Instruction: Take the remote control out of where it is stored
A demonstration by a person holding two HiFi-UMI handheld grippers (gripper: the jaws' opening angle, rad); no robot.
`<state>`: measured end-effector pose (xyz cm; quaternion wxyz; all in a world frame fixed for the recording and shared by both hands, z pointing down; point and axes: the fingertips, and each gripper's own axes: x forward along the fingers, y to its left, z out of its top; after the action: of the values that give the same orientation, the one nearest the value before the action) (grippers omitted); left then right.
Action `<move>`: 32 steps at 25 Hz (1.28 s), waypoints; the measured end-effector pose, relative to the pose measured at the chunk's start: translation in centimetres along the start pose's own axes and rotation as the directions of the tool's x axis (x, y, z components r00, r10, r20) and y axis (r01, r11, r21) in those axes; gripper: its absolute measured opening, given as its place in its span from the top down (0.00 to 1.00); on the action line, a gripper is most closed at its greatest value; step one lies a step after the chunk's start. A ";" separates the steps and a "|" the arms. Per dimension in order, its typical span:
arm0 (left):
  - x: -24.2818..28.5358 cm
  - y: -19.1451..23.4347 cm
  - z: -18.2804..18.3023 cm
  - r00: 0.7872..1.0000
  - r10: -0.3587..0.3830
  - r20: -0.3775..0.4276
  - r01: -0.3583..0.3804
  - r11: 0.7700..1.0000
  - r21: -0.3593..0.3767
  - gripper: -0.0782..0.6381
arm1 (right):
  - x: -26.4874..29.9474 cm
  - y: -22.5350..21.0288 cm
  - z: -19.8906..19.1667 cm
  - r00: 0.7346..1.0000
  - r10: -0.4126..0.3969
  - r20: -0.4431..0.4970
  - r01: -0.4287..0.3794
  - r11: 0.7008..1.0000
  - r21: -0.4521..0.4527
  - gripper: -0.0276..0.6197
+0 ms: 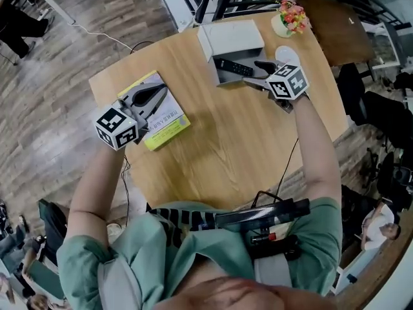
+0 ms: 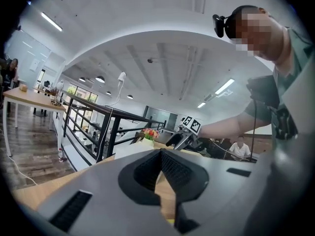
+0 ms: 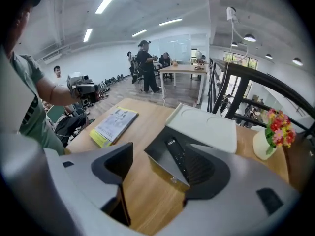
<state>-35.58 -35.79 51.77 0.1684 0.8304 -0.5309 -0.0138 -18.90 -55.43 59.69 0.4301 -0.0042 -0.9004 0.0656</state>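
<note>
**Remote control, a slim black plastic bar, lies straight ahead of the wide-open right claw**

Nearest the person, the left claw hangs with its jaws together and nothing in them. It is over the yellow-edged paperback book at the left of the pale wooden table, well apart from the remote. The right claw is by far the nearer of the two. Its jaws stand well apart and hold nothing. It is pitched downward and aimed into the shallow dark-grey open drawer, where the remote lies flat on the tray floor.

Seen from that claw, the remote's long axis runs away and a little to the left. The jaws are therefore set to close across its narrow width rather than its length, and I judge that little wrist turn is needed. In the right gripper view the right-hand jaw overlaps the drawer beside the remote's near end.

The drawer's low near wall stands between the claw and the remote, so I judge the approach has to come from above, over that lip. Just behind, the white rectangular box that houses the drawer closes off the far side. Near the box stands a cream pot of pink and yellow flowers. Past it are the table's far edge and a black metal railing. Open tabletop lies on the near side, which should leave free room to lift the remote and draw it back.
</note>
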 end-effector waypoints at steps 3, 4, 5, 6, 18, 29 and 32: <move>1.3 1.3 -1.1 1.000 -0.006 -0.006 0.006 1.000 -0.003 0.88 | 3.0 -1.7 -0.4 0.998 0.014 -0.053 -0.014 1.000 -0.009 0.46; 1.8 1.7 -1.4 1.000 -0.008 -0.010 0.008 1.000 0.000 0.88 | 4.0 -2.2 -0.6 0.997 0.018 -0.069 -0.019 1.000 -0.012 0.46; 2.2 2.1 -1.6 1.000 -0.008 -0.013 0.008 1.000 0.003 0.88 | 4.9 -2.7 -0.9 0.996 0.024 -0.085 -0.025 1.000 -0.012 0.46; 2.7 2.6 -1.9 1.000 -0.007 -0.017 0.007 1.000 0.009 0.88 | 5.8 -3.1 -1.2 0.994 0.031 -0.102 -0.032 0.999 -0.010 0.46; 8.4 5.8 -5.6 0.999 -0.001 -0.036 0.000 1.000 -0.014 0.88 | 13.5 -6.0 -5.2 0.965 0.094 -0.246 -0.116 0.990 -0.075 0.46; 9.6 5.9 -7.7 0.999 -0.017 -0.031 0.016 0.999 -0.039 0.88 | 14.6 -7.5 -6.0 0.955 0.022 -0.297 -0.103 0.960 -0.261 0.64; 9.6 5.8 -7.9 0.999 -0.019 -0.029 0.018 0.999 -0.038 0.88 | 14.6 -7.8 -5.8 0.959 0.033 -0.282 -0.104 0.965 -0.241 0.65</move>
<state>-34.86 -44.38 62.42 0.1917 0.8320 -0.5205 -0.0133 -23.19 -61.52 75.54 0.5444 -0.0998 -0.8321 -0.0361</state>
